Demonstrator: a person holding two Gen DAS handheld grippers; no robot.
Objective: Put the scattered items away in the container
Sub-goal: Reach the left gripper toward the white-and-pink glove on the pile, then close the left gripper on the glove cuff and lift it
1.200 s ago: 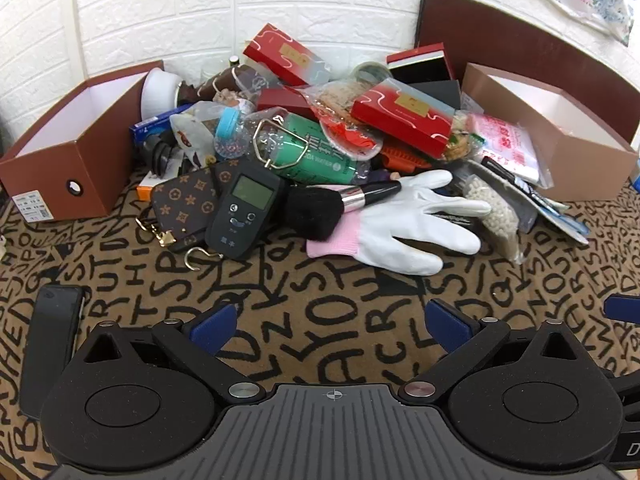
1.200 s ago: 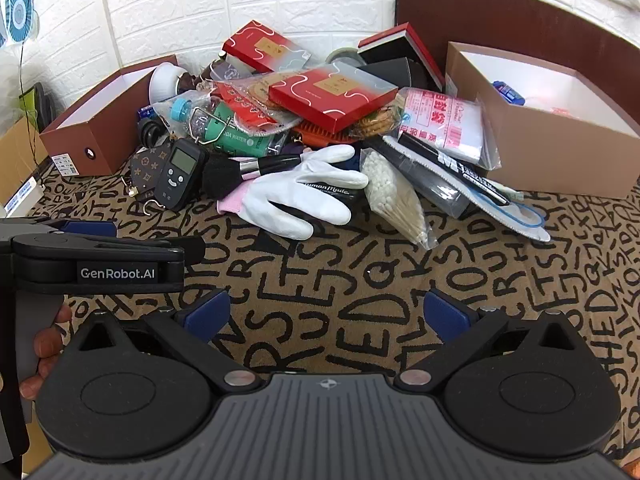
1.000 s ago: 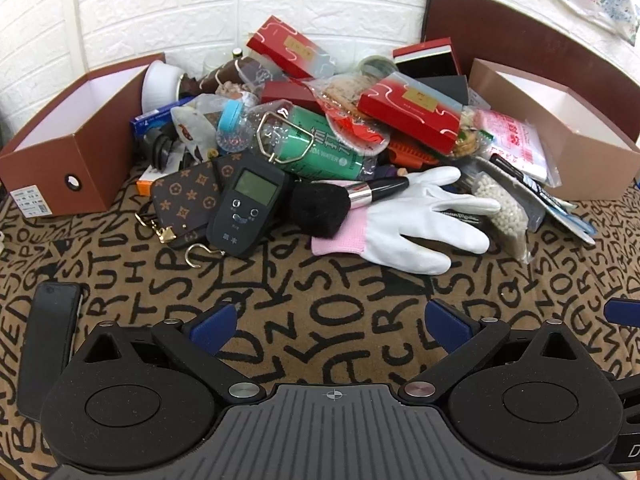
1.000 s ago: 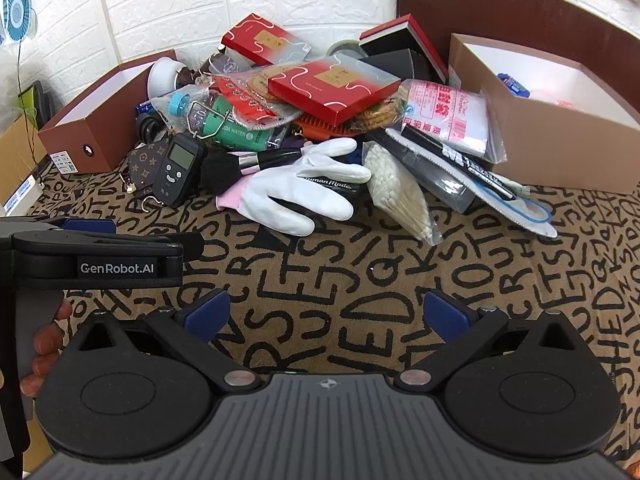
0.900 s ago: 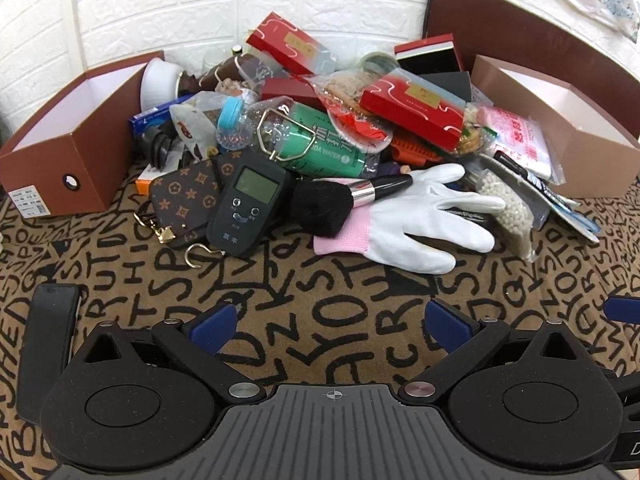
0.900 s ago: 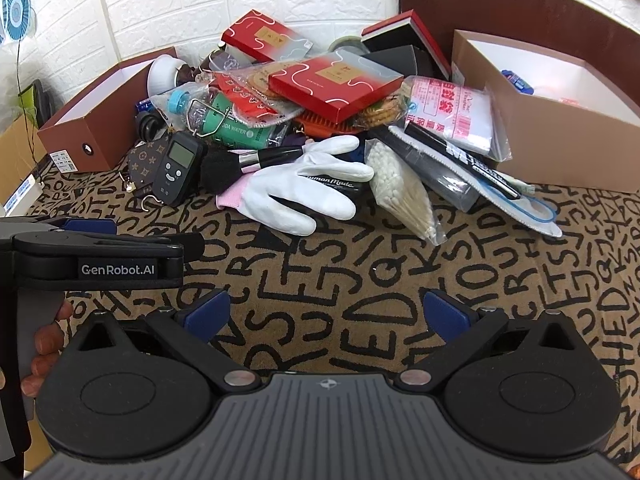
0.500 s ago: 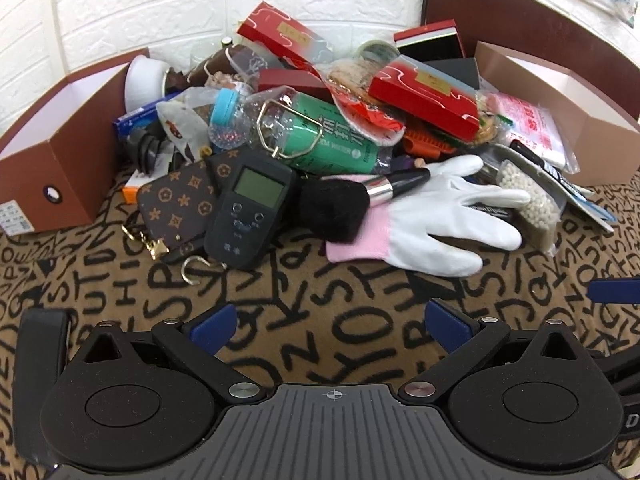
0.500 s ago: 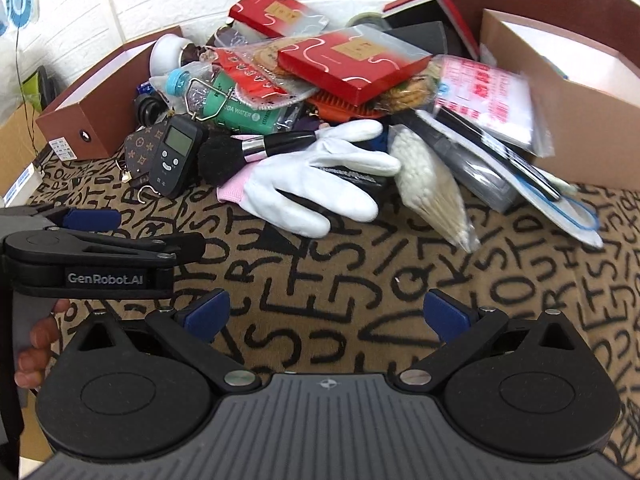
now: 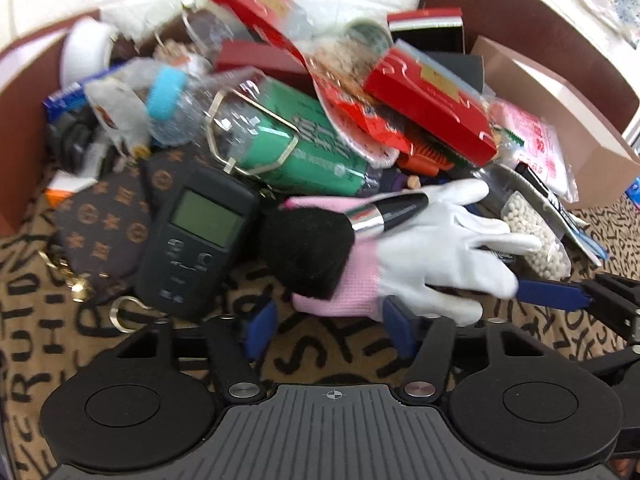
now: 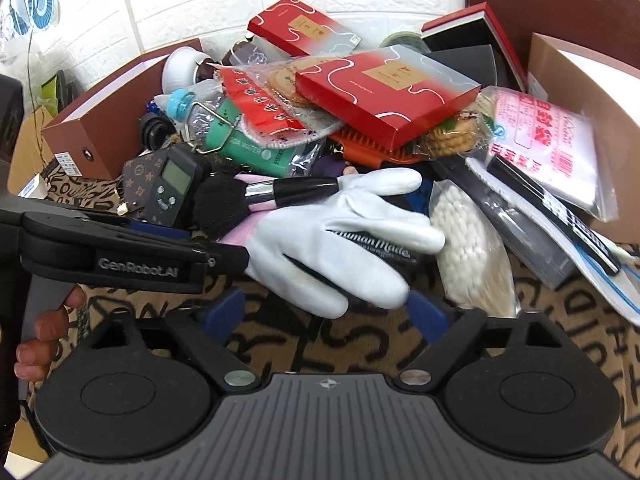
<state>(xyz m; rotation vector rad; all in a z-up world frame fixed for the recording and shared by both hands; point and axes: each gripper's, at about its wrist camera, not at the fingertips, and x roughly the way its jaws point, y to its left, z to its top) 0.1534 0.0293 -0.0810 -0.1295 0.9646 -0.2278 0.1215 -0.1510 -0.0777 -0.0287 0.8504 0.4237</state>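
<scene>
A white glove with a pink cuff (image 9: 432, 252) lies at the front of a pile of items, with a black makeup brush (image 9: 320, 240) across it. My left gripper (image 9: 326, 332) is open, its blue pads on either side of the pink cuff. My right gripper (image 10: 324, 312) is open, its pads flanking the glove's fingers (image 10: 340, 248). The left gripper's arm (image 10: 120, 248) shows at the left of the right wrist view. A brown box (image 9: 560, 120) stands at the right, another (image 10: 104, 128) at the left.
The pile holds a black handheld scale (image 9: 196, 240), a monogram pouch (image 9: 104, 228), a green water bottle (image 9: 288, 148), red boxes (image 10: 384, 92), a bag of cotton swabs (image 10: 468, 248) and snack packs. The cloth has a letter pattern (image 9: 320, 360).
Both grippers have moved forward to the pile and now sit at the glove, the left at the cuff and the right at the fingers. Their pads stand closer together than before.
</scene>
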